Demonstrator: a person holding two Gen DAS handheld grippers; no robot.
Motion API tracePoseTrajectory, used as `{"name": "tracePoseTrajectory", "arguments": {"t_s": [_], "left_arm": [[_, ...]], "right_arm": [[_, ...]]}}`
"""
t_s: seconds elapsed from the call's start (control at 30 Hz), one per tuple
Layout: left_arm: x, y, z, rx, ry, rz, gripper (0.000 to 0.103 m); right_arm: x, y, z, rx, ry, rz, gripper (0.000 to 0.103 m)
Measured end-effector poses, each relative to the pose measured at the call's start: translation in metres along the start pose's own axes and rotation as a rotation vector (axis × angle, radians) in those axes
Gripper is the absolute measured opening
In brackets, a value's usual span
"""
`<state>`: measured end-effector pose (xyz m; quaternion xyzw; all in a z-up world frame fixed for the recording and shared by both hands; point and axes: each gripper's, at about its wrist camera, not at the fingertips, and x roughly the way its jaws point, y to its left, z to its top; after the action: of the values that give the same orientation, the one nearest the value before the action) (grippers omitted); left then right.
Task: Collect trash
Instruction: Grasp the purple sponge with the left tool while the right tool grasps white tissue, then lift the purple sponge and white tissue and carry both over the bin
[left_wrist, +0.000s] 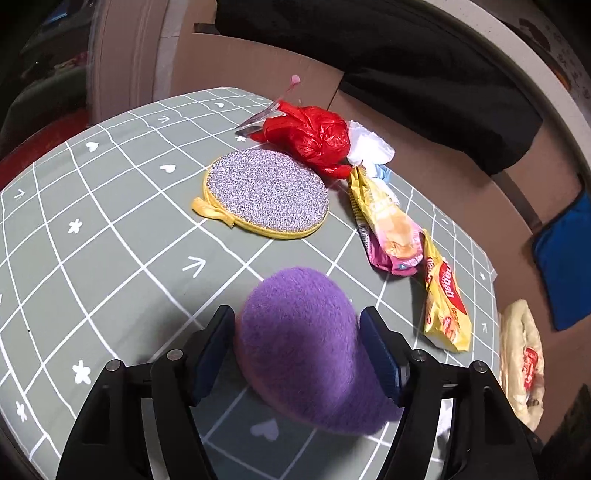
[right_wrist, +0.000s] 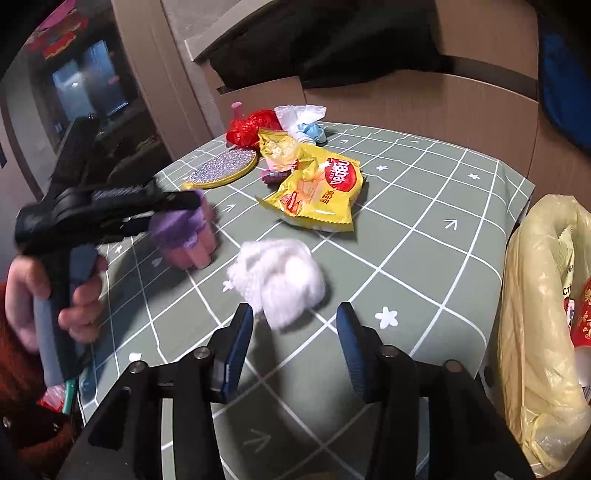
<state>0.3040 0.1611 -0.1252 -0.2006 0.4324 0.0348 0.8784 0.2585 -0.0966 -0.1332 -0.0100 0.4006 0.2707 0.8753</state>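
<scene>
The left tool (left_wrist: 297, 350) pinched a purple sponge (left_wrist: 295, 339) above the bench (left_wrist: 110, 229). The right tool (right_wrist: 295, 350) stood spread over a white wad (right_wrist: 280, 280). Beyond lay a yellow wrapper (right_wrist: 317, 192) reading "nabati", and a yellow trash bag (right_wrist: 535, 332) hung at the bench's edge.
</scene>
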Motion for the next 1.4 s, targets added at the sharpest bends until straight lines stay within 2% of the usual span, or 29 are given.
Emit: {"name": "tracePoseTrajectory", "arguments": {"t_s": [0.1, 0.23, 0.33, 0.47, 0.5, 0.63, 0.7, 0.8, 0.83, 0.9, 0.97, 1.07, 1.27, 1.4], "left_arm": [[0.001, -0.004, -0.002, 0.019, -0.01, 0.025, 0.071], [-0.001, 0.001, -0.002, -0.004, 0.01, 0.0, 0.069], [-0.01, 0.001, -0.007, -0.015, -0.003, -0.035, 0.064], [-0.033, -0.008, -0.013, 0.05, -0.08, -0.055, 0.063], [-0.041, -0.011, -0.014, 0.069, -0.106, -0.055, 0.063], [-0.069, -0.022, -0.012, 0.13, -0.205, -0.05, 0.063], [-0.08, -0.027, -0.011, 0.155, -0.247, -0.046, 0.063], [-0.088, -0.028, -0.011, 0.164, -0.266, -0.054, 0.064], [-0.091, -0.029, -0.011, 0.168, -0.273, -0.054, 0.064], [-0.094, -0.028, -0.013, 0.175, -0.281, -0.053, 0.064], [-0.097, -0.029, -0.014, 0.177, -0.286, -0.052, 0.064], [-0.101, -0.031, -0.014, 0.173, -0.295, -0.057, 0.064], [-0.123, -0.052, -0.013, 0.212, -0.355, -0.08, 0.064], [-0.14, -0.074, -0.009, 0.248, -0.392, -0.111, 0.064]], "right_arm": [[0.001, 0.005, -0.001, -0.024, 0.004, -0.011, 0.05], [0.005, 0.009, 0.003, -0.059, 0.041, -0.026, 0.053], [0.007, 0.01, 0.006, -0.069, 0.067, -0.028, 0.055], [0.004, 0.007, 0.008, -0.037, 0.06, -0.009, 0.053], [0.002, 0.005, 0.009, -0.023, 0.046, 0.005, 0.05], [-0.01, 0.007, 0.017, -0.027, -0.033, 0.016, 0.05], [-0.008, 0.011, 0.023, -0.049, -0.032, -0.005, 0.05], [0.004, 0.015, 0.033, -0.061, -0.015, -0.011, 0.049], [0.01, 0.015, 0.035, -0.063, -0.001, -0.02, 0.048], [0.019, 0.014, 0.036, -0.062, 0.034, -0.04, 0.031], [0.02, 0.012, 0.036, -0.063, 0.05, -0.041, 0.023], [0.005, 0.012, 0.037, -0.054, 0.013, 0.013, 0.019], [-0.044, 0.002, 0.052, -0.028, -0.132, -0.012, 0.019], [-0.081, 0.002, 0.063, -0.055, -0.217, -0.06, 0.019]]}}
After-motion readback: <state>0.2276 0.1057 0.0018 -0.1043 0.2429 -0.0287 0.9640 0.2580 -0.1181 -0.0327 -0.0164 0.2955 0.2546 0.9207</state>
